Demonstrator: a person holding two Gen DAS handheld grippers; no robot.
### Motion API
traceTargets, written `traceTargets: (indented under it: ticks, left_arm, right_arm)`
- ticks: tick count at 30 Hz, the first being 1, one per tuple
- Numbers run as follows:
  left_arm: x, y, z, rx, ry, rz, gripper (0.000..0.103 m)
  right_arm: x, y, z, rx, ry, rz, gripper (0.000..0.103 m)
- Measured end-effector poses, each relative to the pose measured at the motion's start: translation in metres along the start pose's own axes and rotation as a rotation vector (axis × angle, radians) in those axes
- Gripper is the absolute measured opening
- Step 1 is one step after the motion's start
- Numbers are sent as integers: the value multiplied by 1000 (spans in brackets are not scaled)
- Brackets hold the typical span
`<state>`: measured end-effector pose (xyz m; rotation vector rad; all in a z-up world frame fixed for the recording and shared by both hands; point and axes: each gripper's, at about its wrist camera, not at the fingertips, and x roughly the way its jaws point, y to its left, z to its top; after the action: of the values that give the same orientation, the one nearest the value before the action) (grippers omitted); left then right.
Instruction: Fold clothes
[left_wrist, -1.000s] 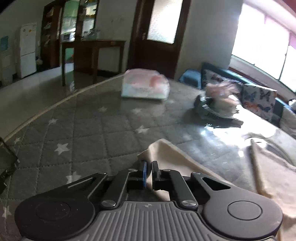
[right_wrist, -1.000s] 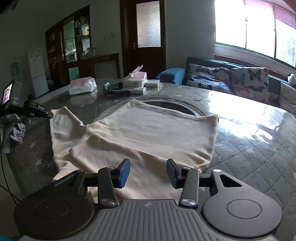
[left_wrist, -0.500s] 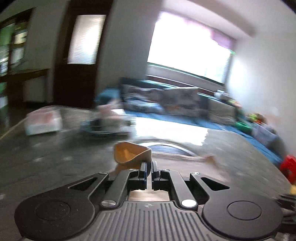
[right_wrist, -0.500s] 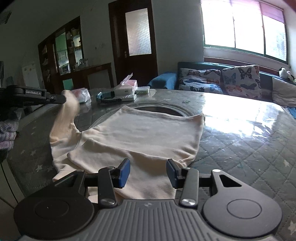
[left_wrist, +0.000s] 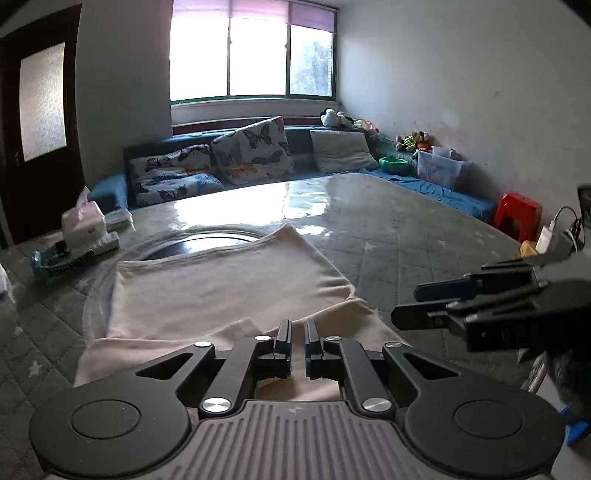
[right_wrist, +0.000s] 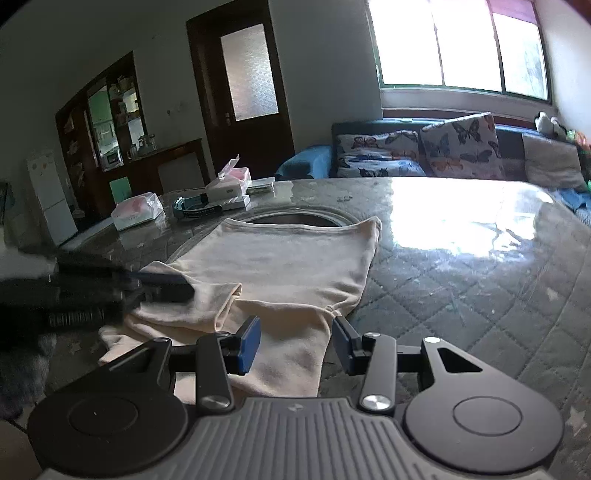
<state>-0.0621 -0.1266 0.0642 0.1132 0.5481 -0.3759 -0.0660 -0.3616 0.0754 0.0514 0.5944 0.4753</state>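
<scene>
A cream shirt (left_wrist: 229, 280) (right_wrist: 295, 258) lies flat on the grey quilted table (left_wrist: 406, 240) (right_wrist: 480, 277). Its left sleeve (right_wrist: 192, 302) is folded in over the body. My left gripper (left_wrist: 297, 332) (right_wrist: 181, 286) hovers at that folded sleeve. Its jaws are opening, with a narrow gap and no cloth standing up between the pads. My right gripper (right_wrist: 295, 341) (left_wrist: 404, 306) stands open low over the shirt's near right part, cloth lying beneath its fingers, not pinched.
A tissue box (right_wrist: 229, 184) and a teal tray (right_wrist: 195, 208) sit at the table's far left, with a pink-white packet (right_wrist: 136, 210) beside them. A sofa with butterfly cushions (left_wrist: 251, 155) runs behind the table. A red stool (left_wrist: 517, 218) stands at the right.
My left gripper swung the sleeve up from the table's left side and across onto the shirt body, then began to part its fingers. The right gripper shifted slightly and stayed open.
</scene>
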Motion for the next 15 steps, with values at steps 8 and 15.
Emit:
traceTargets:
  ticks: [8,15]
  left_arm:
    - [-25,46,-17,24,-13,193,43]
    - [-45,90,-49,-53,35,325,54]
  right_arm:
    - [34,21,14,-10,75,101,42]
    - [81,41,19,10,154,155,37]
